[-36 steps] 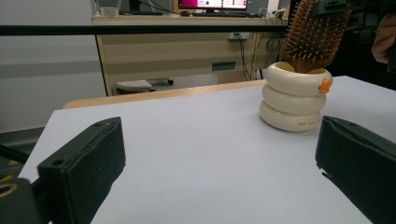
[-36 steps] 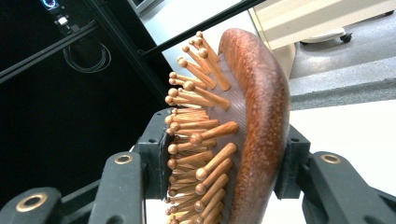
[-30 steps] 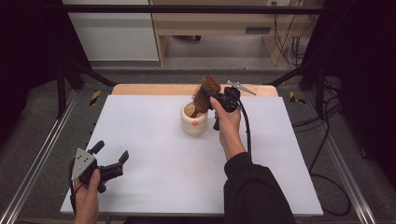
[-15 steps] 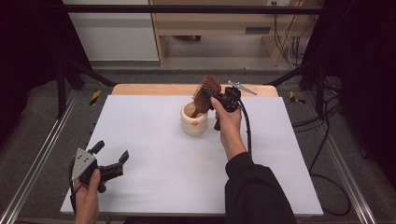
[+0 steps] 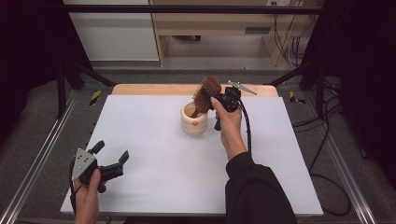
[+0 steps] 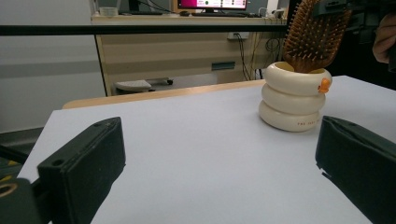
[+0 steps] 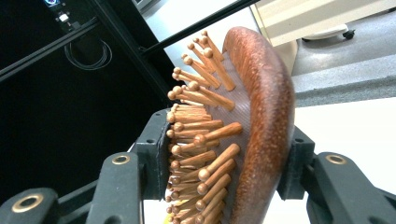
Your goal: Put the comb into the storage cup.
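A wooden paddle hairbrush (image 5: 210, 86) stands handle-down in a cream ringed cup (image 5: 194, 122) at the far middle of the white table. My right gripper (image 5: 211, 99) is shut on the brush head. In the right gripper view the pads press both sides of the hairbrush (image 7: 261, 116), one on the bristles and one on the back, inside the right gripper (image 7: 224, 158). My left gripper (image 5: 111, 150) rests open at the table's near left corner with nothing between its jaws. From the left gripper (image 6: 222, 154) view, the cup (image 6: 294, 102) and the hairbrush (image 6: 315, 37) lie ahead to the right.
The white table top (image 5: 163, 158) has a wooden strip (image 5: 140, 88) along its far edge. Black frame rails (image 5: 42, 154) run along both sides. Cables (image 5: 322, 121) hang off the right side. A cabinet (image 5: 210, 28) stands behind the table.
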{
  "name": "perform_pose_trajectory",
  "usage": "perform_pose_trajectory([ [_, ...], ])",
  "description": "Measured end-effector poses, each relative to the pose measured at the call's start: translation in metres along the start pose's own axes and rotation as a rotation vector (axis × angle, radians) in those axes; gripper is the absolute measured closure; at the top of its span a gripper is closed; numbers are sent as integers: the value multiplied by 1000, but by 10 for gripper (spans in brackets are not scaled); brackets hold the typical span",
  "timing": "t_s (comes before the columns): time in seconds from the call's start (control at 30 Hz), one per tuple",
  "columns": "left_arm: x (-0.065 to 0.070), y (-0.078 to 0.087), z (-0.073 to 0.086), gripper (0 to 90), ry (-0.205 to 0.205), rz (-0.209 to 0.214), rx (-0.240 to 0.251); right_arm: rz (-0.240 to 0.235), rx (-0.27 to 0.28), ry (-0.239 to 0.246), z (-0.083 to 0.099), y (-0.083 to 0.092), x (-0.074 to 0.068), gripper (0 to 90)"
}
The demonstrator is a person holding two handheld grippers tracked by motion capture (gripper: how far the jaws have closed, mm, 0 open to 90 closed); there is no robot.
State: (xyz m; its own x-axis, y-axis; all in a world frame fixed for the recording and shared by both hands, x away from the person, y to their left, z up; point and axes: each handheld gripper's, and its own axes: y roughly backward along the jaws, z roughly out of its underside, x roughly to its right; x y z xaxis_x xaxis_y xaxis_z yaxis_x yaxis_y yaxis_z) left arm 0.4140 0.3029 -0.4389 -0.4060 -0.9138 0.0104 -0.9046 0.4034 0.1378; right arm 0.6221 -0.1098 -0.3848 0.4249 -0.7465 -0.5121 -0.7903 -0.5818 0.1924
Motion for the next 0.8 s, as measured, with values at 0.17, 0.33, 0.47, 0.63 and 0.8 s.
perform_pose_trajectory([
  [0.17,0,0,0,18,0,0,-1,4,2,4,0,0,0,474],
  [0.33,0,0,0,18,0,0,0,8,-2,5,0,0,-1,466],
  [0.47,0,0,0,18,0,1,0,10,-3,8,0,0,-1,458],
  [0.63,0,0,0,18,0,1,-1,8,-4,8,0,0,-1,454],
  [0.8,0,0,0,18,1,1,-1,11,-6,10,-1,0,0,448],
])
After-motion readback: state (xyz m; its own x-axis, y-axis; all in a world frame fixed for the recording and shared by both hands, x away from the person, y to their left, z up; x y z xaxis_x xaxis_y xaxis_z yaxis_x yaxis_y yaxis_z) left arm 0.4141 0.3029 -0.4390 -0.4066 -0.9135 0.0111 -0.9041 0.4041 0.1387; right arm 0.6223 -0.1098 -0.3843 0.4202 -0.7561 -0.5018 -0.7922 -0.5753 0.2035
